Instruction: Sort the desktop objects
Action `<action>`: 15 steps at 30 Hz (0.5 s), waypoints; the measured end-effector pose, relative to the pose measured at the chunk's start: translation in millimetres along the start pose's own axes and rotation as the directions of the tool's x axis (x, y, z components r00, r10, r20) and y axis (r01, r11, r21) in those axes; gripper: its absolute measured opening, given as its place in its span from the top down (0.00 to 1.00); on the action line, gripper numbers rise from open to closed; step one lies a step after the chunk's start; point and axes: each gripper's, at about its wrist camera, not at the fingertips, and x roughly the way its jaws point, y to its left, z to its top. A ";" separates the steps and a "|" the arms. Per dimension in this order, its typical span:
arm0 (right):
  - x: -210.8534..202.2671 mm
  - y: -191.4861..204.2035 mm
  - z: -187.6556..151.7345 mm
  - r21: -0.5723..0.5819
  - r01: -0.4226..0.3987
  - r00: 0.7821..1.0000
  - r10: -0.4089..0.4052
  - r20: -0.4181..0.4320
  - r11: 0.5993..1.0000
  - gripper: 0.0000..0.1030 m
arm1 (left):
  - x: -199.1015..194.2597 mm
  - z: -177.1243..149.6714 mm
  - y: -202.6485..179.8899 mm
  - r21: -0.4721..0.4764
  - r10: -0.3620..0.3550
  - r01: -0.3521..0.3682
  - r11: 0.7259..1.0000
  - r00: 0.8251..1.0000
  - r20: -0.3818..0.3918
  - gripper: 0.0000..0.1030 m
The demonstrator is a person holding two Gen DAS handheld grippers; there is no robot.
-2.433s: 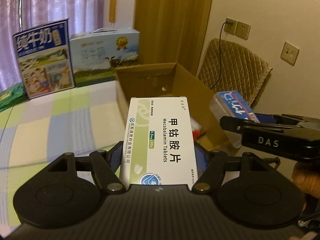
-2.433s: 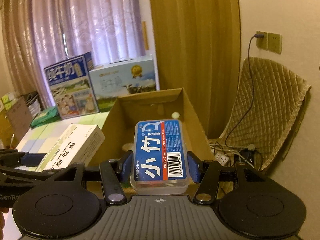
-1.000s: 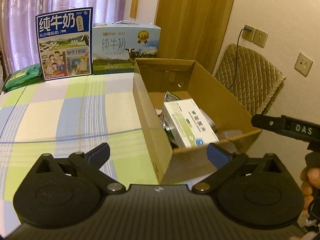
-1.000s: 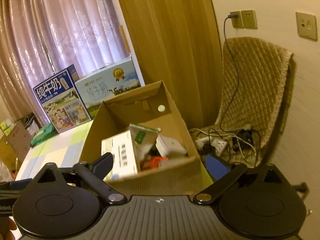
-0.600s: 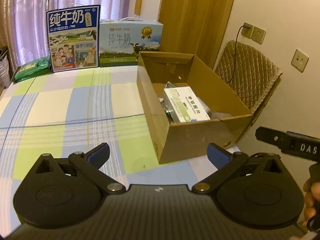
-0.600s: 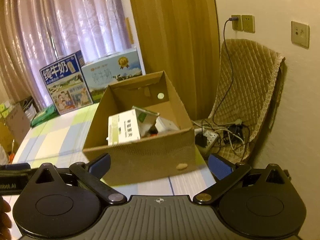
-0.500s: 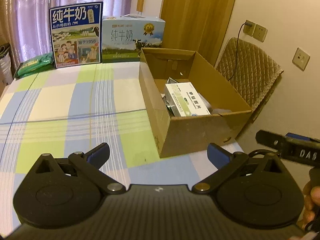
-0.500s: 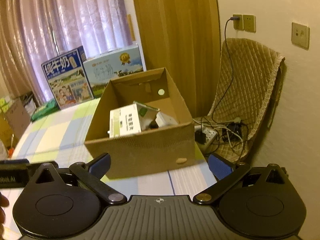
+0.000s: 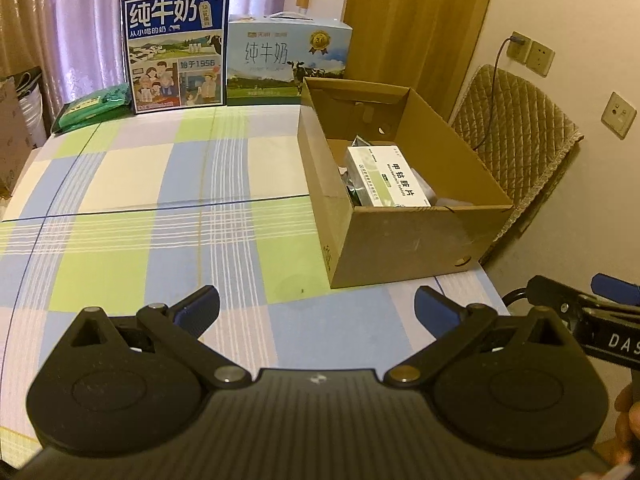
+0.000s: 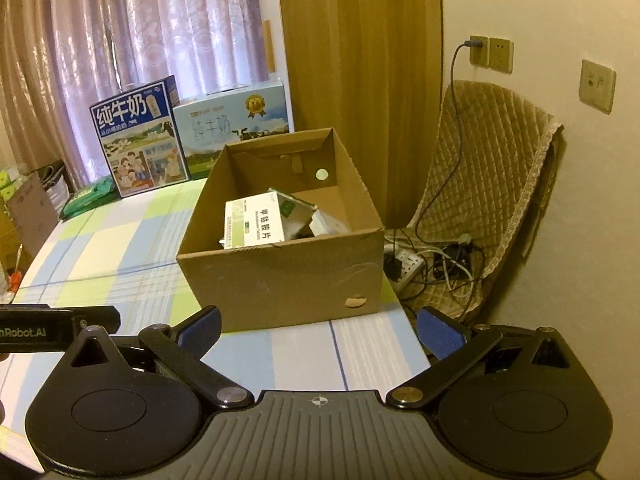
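Both grippers, left gripper [image 9: 316,306] and right gripper [image 10: 318,326], hang empty with jaws apart over the bench [image 9: 160,240]. Just ahead, the box [image 9: 400,244] holds the pill carton [image 9: 390,180]. Reaching forward carelessly could shove the box off the bench's edge.

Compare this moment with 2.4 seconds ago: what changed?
Both grippers let go: the left gripper dropped the white medicine box into the cardboard box, the right gripper its blue container, now hidden. Both pulled back, open. The milk cartons stayed put.
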 end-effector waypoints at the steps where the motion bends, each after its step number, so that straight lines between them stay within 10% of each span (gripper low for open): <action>1: 0.0 0.2 -0.3 0.002 -0.004 1.000 0.004 -0.001 1.000 0.02 | -0.3 0.0 -0.7 0.003 0.003 -0.003 1.000 1.000 0.002 0.01; 15: -0.4 0.8 -1.3 0.011 -0.010 1.000 0.010 -0.004 1.000 0.02 | -1.0 0.4 -7.2 0.007 0.002 -0.002 1.000 1.000 0.010 0.01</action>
